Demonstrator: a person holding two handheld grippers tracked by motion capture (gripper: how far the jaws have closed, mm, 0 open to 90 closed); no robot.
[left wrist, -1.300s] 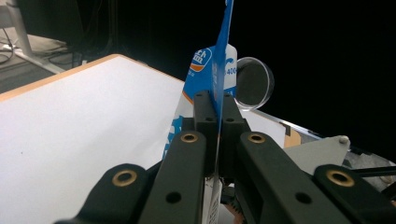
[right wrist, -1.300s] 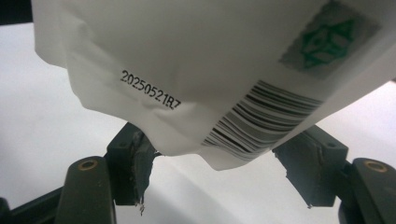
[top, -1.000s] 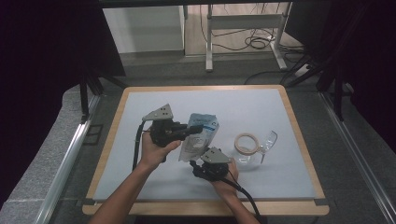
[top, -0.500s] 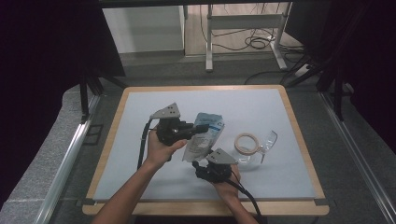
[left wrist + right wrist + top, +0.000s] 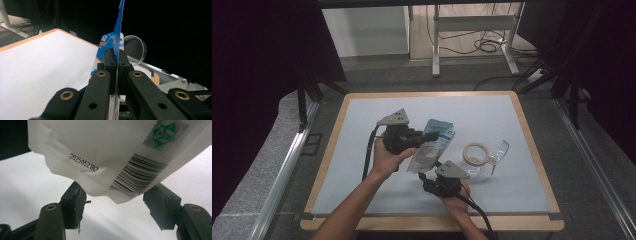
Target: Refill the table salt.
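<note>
Clear glass jug (image 5: 492,159) lying on pale tabletop (image 5: 362,130), tan ring (image 5: 475,152) at its mouth; cables (image 5: 477,46) on floor beyond.

The pouch (image 5: 430,148) is a flat blue-and-white bag, white on the back with a barcode and a printed date code. It's held up off the table (image 5: 362,120), tilted, just left of the clear measuring cup (image 5: 484,155), top edge up and bottom corner hanging toward the table's near side.
</note>
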